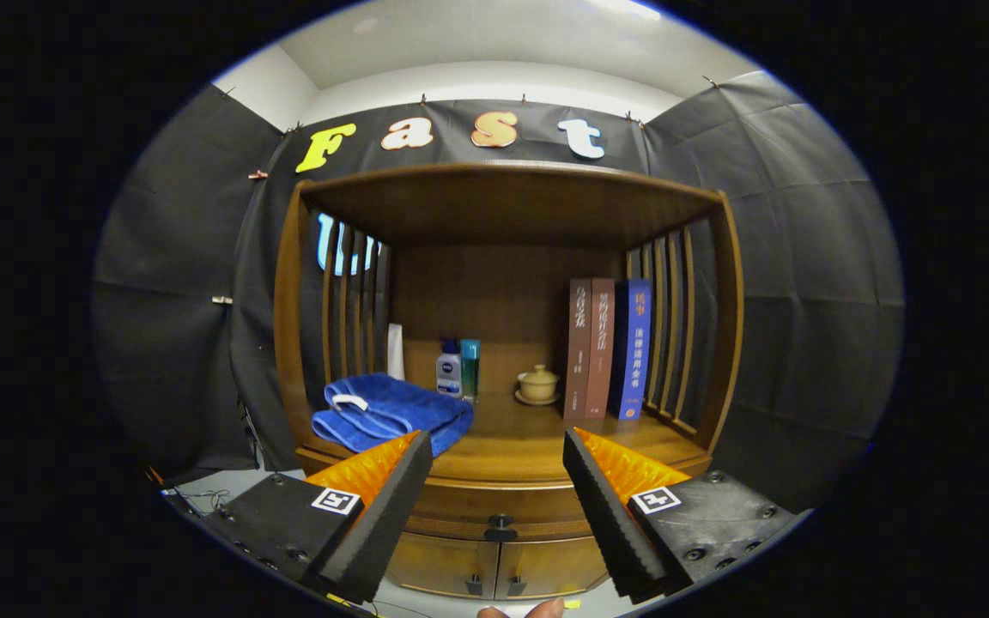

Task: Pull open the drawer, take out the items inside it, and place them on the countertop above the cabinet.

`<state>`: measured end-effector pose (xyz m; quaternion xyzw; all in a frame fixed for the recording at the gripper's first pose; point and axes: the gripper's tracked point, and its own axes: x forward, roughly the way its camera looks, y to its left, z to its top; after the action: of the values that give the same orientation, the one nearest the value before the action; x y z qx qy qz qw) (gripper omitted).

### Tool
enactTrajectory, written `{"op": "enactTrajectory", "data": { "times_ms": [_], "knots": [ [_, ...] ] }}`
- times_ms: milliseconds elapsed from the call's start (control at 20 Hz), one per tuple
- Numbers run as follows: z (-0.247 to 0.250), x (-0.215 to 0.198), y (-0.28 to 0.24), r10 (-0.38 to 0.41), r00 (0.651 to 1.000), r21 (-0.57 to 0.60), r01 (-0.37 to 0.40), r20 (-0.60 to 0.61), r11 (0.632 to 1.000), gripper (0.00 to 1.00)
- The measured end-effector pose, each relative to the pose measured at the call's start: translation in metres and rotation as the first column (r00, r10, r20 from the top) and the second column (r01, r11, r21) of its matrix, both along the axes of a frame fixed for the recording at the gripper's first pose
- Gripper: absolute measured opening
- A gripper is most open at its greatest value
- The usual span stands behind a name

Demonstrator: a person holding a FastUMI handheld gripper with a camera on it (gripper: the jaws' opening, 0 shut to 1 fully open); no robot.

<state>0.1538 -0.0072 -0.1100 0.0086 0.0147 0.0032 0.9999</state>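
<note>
Gripper fingers stood wide apart and empty, with the drawer knob low between them on the closed drawer under the countertop, so I judged squaring up on it before closing would serve best.

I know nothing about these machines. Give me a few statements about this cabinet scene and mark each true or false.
1. The drawer is shut. True.
2. The gripper has its jaws clamped on the drawer knob. False: the jaws stand open, and the knob lies beyond and between them, untouched.
3. A folded blue towel lies on the countertop. True.
4. The books lie flat in a stack. False: they stand upright by the slatted side.
5. A small lidded teacup sits between the bottles and the books. True.
</note>
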Motion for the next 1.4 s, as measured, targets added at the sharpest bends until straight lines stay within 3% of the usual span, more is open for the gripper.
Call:
{"op": "enactTrajectory", "data": {
  "times_ms": [450, 700, 800, 1000, 1150, 1200, 1400],
  "knots": [
    [-0.117, 0.044, -0.004, -0.019, 0.99, 0.021, 0.022, -0.142, 1.0, 0.99],
    [-0.159, 0.061, -0.004, -0.02, 0.98, 0.017, 0.024, -0.199, 1.0, 0.98],
    [-0.173, 0.063, -0.003, -0.021, 0.974, 0.028, 0.028, -0.225, 0.999, 0.76],
    [-0.178, 0.066, -0.007, -0.045, 0.973, 0.044, 0.057, -0.226, 0.997, 0.5],
    [-0.174, 0.064, -0.012, -0.062, 0.975, 0.039, 0.072, -0.213, 0.997, 0.44],
    [-0.175, 0.063, -0.01, -0.067, 0.975, 0.036, 0.076, -0.211, 0.996, 0.35],
    [-0.175, 0.061, -0.01, -0.061, 0.976, 0.029, 0.069, -0.21, 0.997, 0.35]
  ]
}}
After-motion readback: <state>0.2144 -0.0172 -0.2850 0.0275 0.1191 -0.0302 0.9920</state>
